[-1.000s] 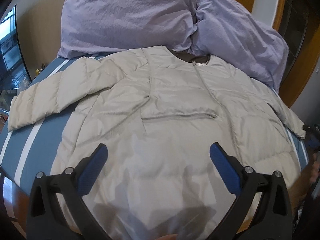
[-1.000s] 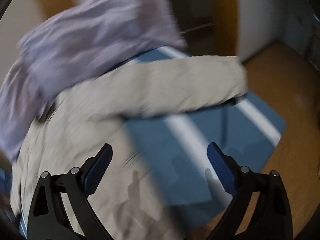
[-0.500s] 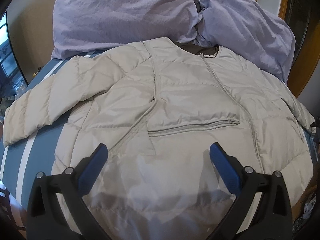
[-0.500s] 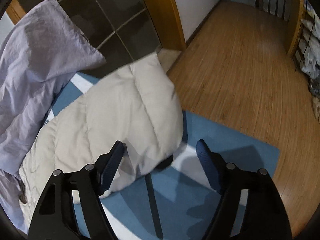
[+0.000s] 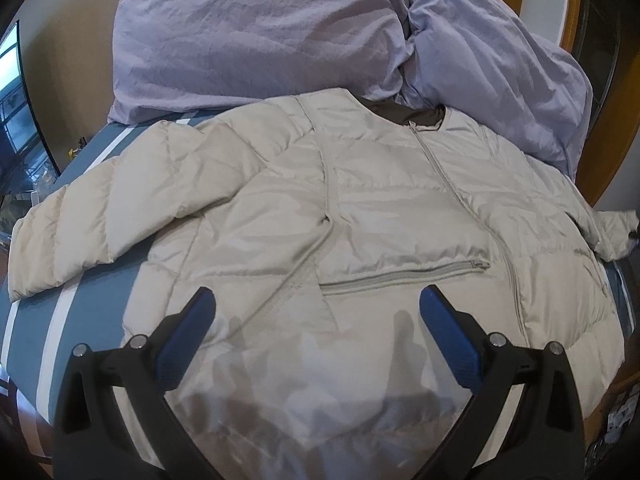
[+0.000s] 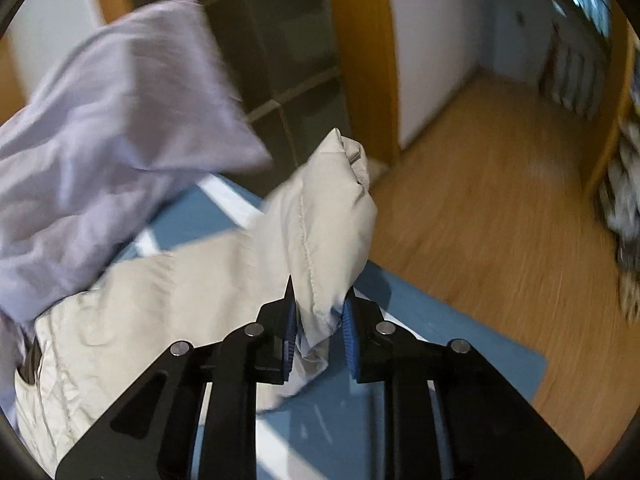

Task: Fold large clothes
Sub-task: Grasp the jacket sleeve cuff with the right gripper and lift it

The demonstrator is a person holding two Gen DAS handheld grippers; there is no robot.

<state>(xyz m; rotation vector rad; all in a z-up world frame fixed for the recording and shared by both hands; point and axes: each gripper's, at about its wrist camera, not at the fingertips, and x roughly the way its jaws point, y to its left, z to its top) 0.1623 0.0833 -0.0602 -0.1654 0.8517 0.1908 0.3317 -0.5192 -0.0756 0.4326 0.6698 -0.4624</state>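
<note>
The puffy beige jacket (image 5: 360, 208) was laid out front-up on the blue striped bed cover (image 5: 92, 280), zipped, with its collar up against the two lilac pillows (image 5: 248, 36) at the far end from the left gripper (image 5: 316, 312). That left gripper hung just over the lower front of the jacket with its blue pads (image 5: 448, 332) spread wide and nothing between them, the chest pocket zip (image 5: 404, 276) sitting just ahead of its tips. One sleeve (image 5: 76, 232) stretched out flat to the left of it, cuff near the edge of the bed. The right gripper (image 6: 318, 320) was the busy one: its jaws were closing on the other sleeve (image 6: 320, 232), with the cuff end bunched between the pads and the rest of that sleeve puffing up ahead of the fingers (the picture was a bit smeary there). Wooden floor (image 6: 480, 216) and a door frame (image 6: 360, 48) showed beyond it.
</note>
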